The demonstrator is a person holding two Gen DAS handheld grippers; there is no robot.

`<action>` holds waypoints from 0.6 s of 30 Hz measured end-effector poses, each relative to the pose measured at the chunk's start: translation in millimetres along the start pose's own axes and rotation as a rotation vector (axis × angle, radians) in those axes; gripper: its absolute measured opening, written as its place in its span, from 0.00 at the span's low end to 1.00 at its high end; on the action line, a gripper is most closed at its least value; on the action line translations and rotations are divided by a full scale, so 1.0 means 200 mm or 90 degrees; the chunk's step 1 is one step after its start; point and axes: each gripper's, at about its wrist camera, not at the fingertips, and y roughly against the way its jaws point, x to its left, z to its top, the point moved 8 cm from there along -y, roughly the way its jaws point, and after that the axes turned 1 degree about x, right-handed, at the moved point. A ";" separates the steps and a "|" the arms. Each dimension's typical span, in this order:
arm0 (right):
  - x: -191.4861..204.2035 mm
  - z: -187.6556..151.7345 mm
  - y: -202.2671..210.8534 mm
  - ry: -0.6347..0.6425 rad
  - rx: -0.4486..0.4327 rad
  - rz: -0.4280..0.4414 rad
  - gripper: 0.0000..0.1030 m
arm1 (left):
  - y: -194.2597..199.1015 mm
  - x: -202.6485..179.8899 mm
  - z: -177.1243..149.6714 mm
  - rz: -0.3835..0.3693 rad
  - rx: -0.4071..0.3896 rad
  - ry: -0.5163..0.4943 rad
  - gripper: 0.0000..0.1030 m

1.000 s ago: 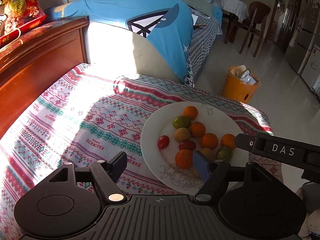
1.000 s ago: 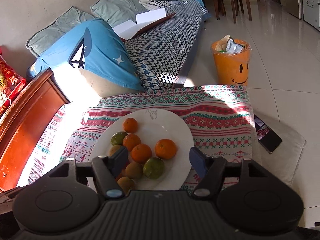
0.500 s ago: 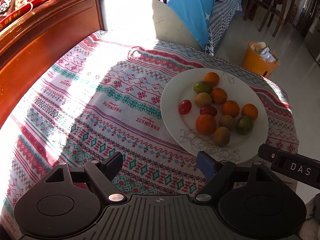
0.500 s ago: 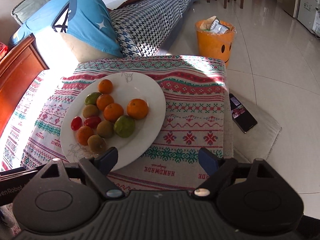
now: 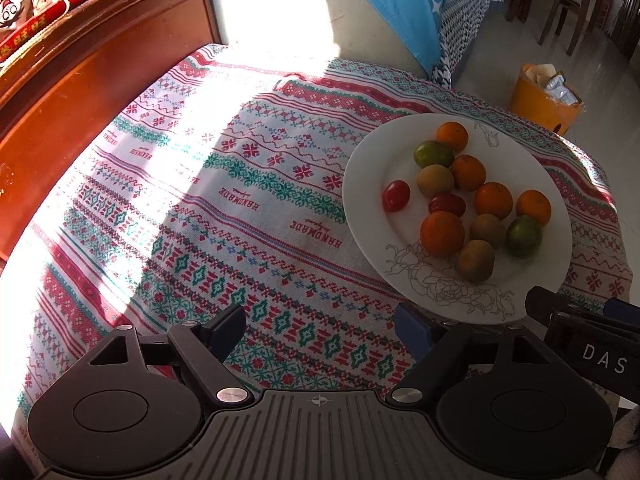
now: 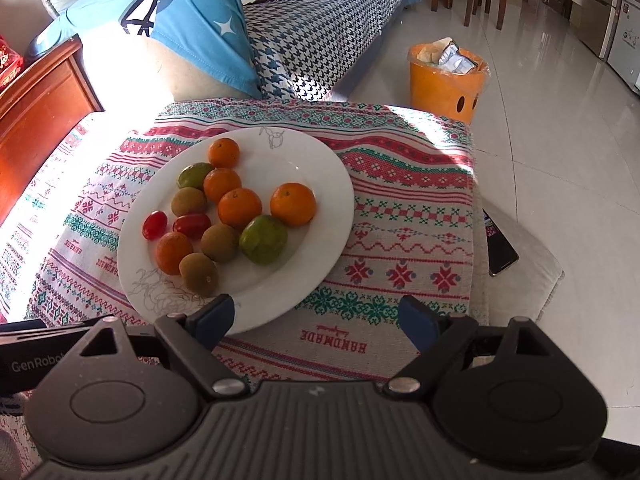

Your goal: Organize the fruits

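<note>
A white plate (image 5: 364, 200) (image 6: 320, 184) with a line-drawn flower sits on the patterned tablecloth and holds several fruits: orange mandarins (image 5: 442, 233) (image 6: 293, 204), green citrus (image 5: 524, 236) (image 6: 263, 239), brown kiwis (image 5: 476, 261) (image 6: 198, 273) and two red cherry tomatoes (image 5: 395, 195) (image 6: 154, 224). My left gripper (image 5: 320, 330) hangs open over the cloth, near and left of the plate. Open too, my right gripper (image 6: 316, 320) hovers at the plate's near edge. Neither holds anything. The right gripper's body shows at the left wrist view's right edge.
The tablecloth (image 5: 240, 184) (image 6: 400, 216) covers a low table. A wooden cabinet (image 5: 80, 80) stands to the left, a sofa with a blue cushion (image 6: 192, 20) behind. An orange bin (image 6: 446, 80) and a phone (image 6: 498, 246) are off to the right.
Both grippers have pulled back and lifted away from the plate, staying open. The plate now lies ahead of the fingers instead of between them.
</note>
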 end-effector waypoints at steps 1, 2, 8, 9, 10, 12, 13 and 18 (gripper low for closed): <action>0.00 0.00 0.00 0.001 0.002 0.000 0.87 | 0.00 0.00 0.00 0.001 0.001 0.000 0.81; 0.01 -0.01 -0.01 0.002 0.004 0.000 0.87 | -0.01 0.00 0.00 0.002 0.002 -0.001 0.81; 0.03 -0.02 -0.02 0.010 0.007 -0.002 0.87 | -0.02 -0.01 0.00 0.008 0.003 -0.011 0.82; 0.03 -0.02 -0.02 0.012 0.007 -0.002 0.87 | -0.02 -0.01 0.00 0.009 0.003 -0.012 0.83; 0.03 -0.02 -0.02 0.014 0.007 -0.001 0.87 | -0.02 -0.01 0.00 0.012 0.003 -0.013 0.83; 0.03 -0.02 -0.02 0.015 0.006 -0.002 0.87 | -0.02 -0.01 0.00 0.014 0.003 -0.014 0.83; 0.03 -0.02 -0.02 0.016 0.005 -0.003 0.87 | -0.02 -0.01 0.00 0.014 0.004 -0.014 0.83; 0.03 -0.02 -0.02 0.017 0.003 -0.004 0.87 | -0.03 -0.01 0.00 0.016 0.007 -0.014 0.83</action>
